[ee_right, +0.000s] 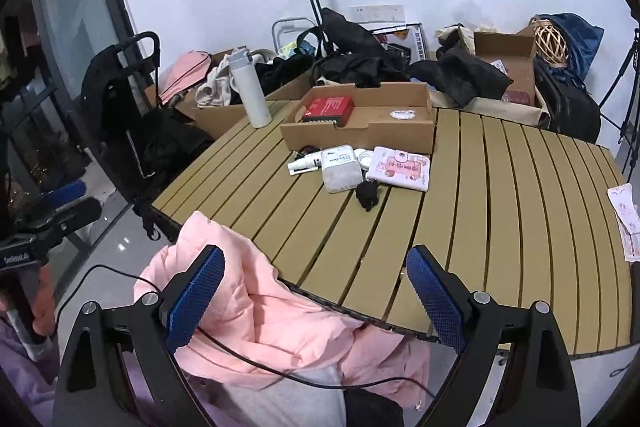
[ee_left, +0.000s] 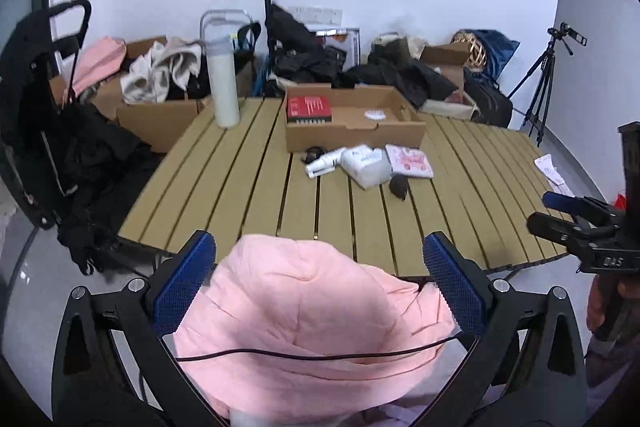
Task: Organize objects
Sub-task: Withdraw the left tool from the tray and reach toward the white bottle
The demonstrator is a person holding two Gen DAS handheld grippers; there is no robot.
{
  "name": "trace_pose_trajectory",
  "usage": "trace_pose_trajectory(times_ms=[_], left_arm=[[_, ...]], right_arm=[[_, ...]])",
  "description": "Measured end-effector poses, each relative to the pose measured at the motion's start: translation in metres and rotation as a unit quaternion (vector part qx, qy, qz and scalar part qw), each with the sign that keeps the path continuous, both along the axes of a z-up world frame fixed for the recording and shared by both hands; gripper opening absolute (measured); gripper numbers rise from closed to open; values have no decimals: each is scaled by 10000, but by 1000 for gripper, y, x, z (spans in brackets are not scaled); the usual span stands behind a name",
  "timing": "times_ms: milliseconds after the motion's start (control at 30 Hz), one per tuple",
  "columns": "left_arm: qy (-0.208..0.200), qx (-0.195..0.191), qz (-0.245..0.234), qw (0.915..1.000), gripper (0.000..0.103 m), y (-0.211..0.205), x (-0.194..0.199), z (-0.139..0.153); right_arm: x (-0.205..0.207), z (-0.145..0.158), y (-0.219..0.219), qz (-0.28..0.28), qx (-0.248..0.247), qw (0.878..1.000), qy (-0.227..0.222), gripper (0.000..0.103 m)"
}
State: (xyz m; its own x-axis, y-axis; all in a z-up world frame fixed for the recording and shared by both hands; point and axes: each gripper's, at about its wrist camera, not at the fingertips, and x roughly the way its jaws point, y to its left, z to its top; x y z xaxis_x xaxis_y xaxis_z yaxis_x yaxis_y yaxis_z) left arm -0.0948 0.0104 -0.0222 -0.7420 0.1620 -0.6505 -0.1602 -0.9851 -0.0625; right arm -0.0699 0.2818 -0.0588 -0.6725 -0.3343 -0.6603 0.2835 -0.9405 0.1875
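Note:
A shallow cardboard tray [ee_left: 416,135] [ee_right: 420,141] stands on the slatted table [ee_left: 248,187] [ee_right: 500,211] and holds a red notebook [ee_left: 309,108] [ee_right: 330,106]. In front of it lie a white spray tube [ee_left: 325,163] [ee_right: 306,163], a white tissue pack [ee_left: 366,163] [ee_right: 341,169], a pink packet [ee_left: 410,161] [ee_right: 400,169] and a small black item [ee_left: 398,185] [ee_right: 367,195]. My left gripper [ee_left: 320,279] is open over a pink garment [ee_left: 304,315] [ee_right: 260,311] at the table's near edge. My right gripper [ee_right: 314,297] is open and empty.
A tall white bottle [ee_left: 223,83] [ee_right: 250,89] stands at the table's far left. Boxes of clothes [ee_left: 160,75], black bags [ee_right: 360,59] and a folded cart [ee_left: 48,107] crowd the back and left. A tripod [ee_left: 544,83] stands right. Papers [ee_right: 624,223] lie at the table's right edge.

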Motion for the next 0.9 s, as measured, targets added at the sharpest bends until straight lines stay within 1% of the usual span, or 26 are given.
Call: trace_pose_trajectory(times_ms=[67,167,233,267,300,367,400,433,467,500,533,567,600,633,700,733,767,800,867,900], left_arm=[[-90,-38,-57,9999,103,1,-9,-11],[-139,-74,-335,9993,103,6,-30,-20],[-55,5,-495,9988,103,7,-56,-24],[-46,-10,-485,9988,103,8,-71,-27],[-57,-20,-505,9987,103,10,-92,-32],[-180,-17,-610,9980,103,15,-126,-44],[-363,-13,-762,9964,103,22,-152,-55],[-480,6,-920,9946,103,28,-170,-62],[-568,97,-1156,9916,102,36,-190,-70],[-587,158,-1369,9887,101,42,-204,-76],[-571,229,-1572,9856,100,50,-219,-83],[-551,286,-1726,9830,96,58,-232,-90],[-613,244,-1867,9802,86,68,-249,-99],[-696,201,-1966,9778,82,75,-260,-106],[-855,185,-2188,9718,78,88,-282,-120],[-972,242,-2236,9695,78,92,-293,-129],[-1085,298,-2262,9676,74,94,-302,-137],[-1221,326,-2207,9671,64,95,-311,-144],[-1472,516,-2217,9626,50,94,-321,-155],[-1589,579,-2255,9595,47,94,-323,-160]], right_arm=[[-5,-3,0,3,-23,10000,-15,95],[-20,-12,-2,24,-31,9999,-97,94],[-37,-22,-5,8,-32,9998,-217,88],[-46,-28,-6,-16,-75,9995,-295,81],[-57,-35,-7,-41,-149,9991,-384,76],[-81,-53,-8,-78,-412,9975,-575,71],[-94,-63,-9,-86,-596,9958,-684,65],[-110,-77,-11,-87,-825,9928,-868,61],[-124,-88,-13,-92,-996,9900,-994,55],[-140,-100,-16,-136,-1127,9875,-1096,49],[-152,-109,-20,-192,-1192,9857,-1179,47],[-165,-118,-24,-248,-1290,9835,-1247,44],[-175,-125,-26,-300,-1399,9815,-1274,43],[-189,-134,-28,-386,-1537,9786,-1315,43],[-212,-147,-31,-516,-1667,9748,-1390,43],[-220,-151,-32,-577,-1669,9741,-1415,43],[-227,-155,-31,-630,-1672,9732,-1445,43],[-234,-159,-29,-696,-1710,9718,-1469,43],[-241,-163,-25,-768,-1772,9702,-1466,43],[-244,-162,-24,-759,-1814,9699,-1439,43]])
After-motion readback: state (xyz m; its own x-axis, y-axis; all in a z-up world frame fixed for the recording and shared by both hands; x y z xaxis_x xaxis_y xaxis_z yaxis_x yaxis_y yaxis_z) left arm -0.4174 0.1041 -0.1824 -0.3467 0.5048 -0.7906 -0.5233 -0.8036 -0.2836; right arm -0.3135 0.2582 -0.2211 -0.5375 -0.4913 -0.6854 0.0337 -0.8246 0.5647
